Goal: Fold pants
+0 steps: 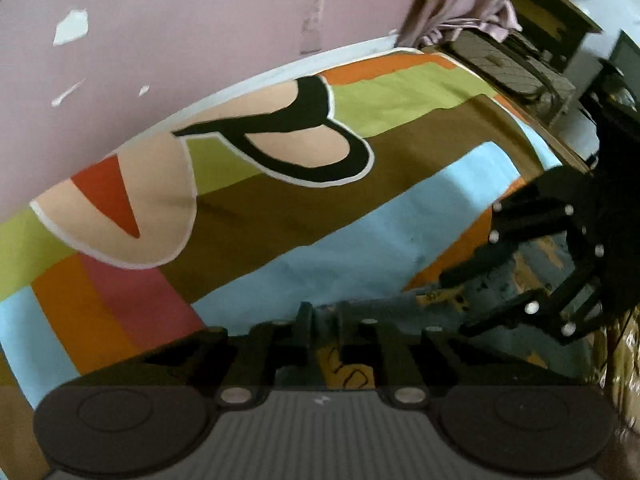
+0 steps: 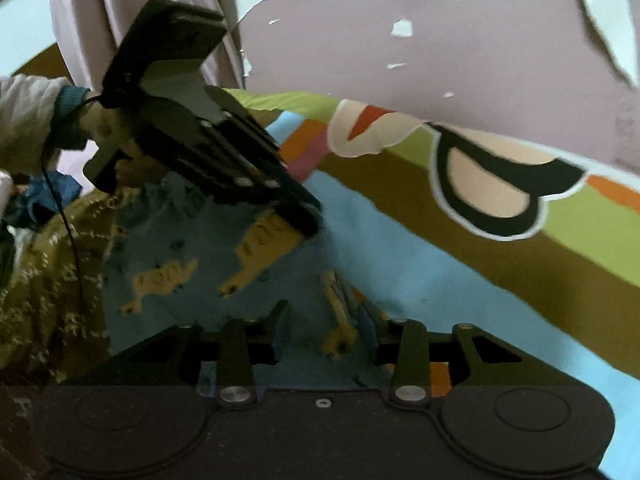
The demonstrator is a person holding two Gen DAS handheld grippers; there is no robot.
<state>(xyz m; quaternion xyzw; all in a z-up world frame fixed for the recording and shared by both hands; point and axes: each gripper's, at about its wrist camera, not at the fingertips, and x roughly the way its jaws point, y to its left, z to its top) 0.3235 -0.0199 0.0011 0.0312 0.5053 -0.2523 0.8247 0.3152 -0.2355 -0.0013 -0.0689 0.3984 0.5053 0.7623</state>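
The pants are blue with yellow printed shapes and lie bunched on the striped bedsheet. In the left wrist view the pants fill the strip just past my left gripper, whose jaws are close together with cloth between them. In the right wrist view the left gripper presses its tip onto the pants' far edge. My right gripper has its fingers shut on a fold of the pants. It shows in the left wrist view at the right, fingers on the cloth.
The colourful bedsheet covers the bed up to a pink wall with peeling paint. A pink curtain hangs at the back. Dark furniture stands beyond the bed's far end. The person's patterned olive clothing is at the left.
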